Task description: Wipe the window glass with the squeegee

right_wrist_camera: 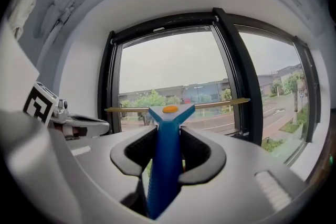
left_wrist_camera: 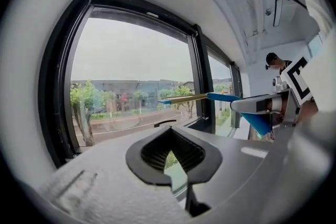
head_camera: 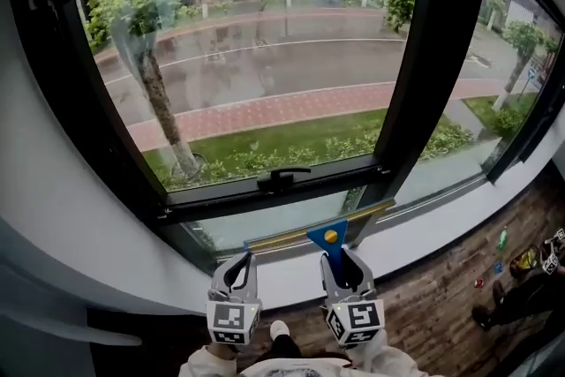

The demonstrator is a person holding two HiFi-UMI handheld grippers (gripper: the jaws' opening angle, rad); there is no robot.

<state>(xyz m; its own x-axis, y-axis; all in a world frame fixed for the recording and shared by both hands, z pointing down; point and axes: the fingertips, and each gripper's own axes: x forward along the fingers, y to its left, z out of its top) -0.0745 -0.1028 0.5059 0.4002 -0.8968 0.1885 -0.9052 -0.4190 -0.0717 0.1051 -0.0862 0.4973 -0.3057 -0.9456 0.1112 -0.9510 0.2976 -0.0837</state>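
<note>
- Left gripper (head_camera: 242, 257): jaws are brought together with nothing between them. It is held just left of the right gripper, near the blade's left end but apart from it.
- Right gripper (head_camera: 342, 253): jaws are pinched on the blue handle (right_wrist_camera: 165, 165) of the squeegee (head_camera: 327, 235). The handle is run straight out along the jaws towards the window.
- Squeegee blade (head_camera: 282, 236): the brass-coloured rail is set crosswise on the handle. Its long axis is laid roughly level, the right end a little higher in the head view. It is placed in front of the lower pane (head_camera: 231, 231), just under the black sash bar (head_camera: 256, 198). Contact with the glass cannot be confirmed.
- Latch handle (head_camera: 281, 179): it is mounted on the sash bar, just above the blade.
- Window glass (head_camera: 265, 66): the large pane is found above and beyond the blade, well clear of it.
- Judgement: the right gripper is the only one engaged. The coming stroke is governed by the level blade lying below the main pane, so the squeegee would have to be raised and pressed flat before it is drawn across.
</note>
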